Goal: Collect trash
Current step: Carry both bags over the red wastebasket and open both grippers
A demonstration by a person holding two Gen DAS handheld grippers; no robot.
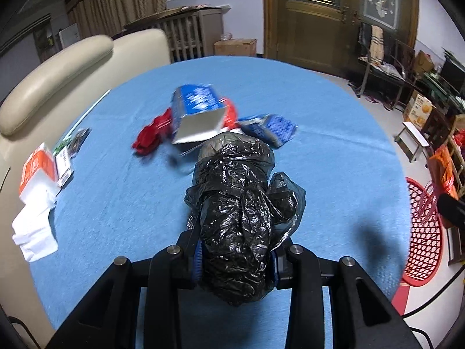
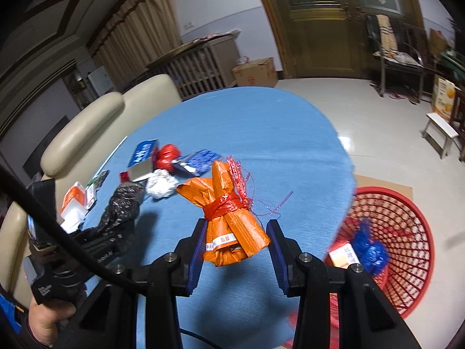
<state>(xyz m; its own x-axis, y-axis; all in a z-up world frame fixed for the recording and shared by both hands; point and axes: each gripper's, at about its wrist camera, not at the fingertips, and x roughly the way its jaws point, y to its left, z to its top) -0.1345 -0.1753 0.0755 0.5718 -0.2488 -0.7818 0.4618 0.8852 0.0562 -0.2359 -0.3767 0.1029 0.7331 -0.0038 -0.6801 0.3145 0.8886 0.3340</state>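
Two bundles are being carried above the blue surface (image 2: 261, 133). My left gripper (image 1: 235, 258) is clamping its fingers (image 1: 198, 258) on a crumpled black plastic bag (image 1: 238, 203), held over the near middle; it looks light, soft and slippery, best gripped across the bunched bulk. My right gripper (image 2: 234, 250) is holding an orange wrapper bundle (image 2: 229, 218) tied with red string (image 2: 225, 205); the left pad is touching it, the right pad appears slightly apart, so the hold looks loose. To the near right, the red basket (image 2: 407, 232) is sitting on the floor, already containing trash.
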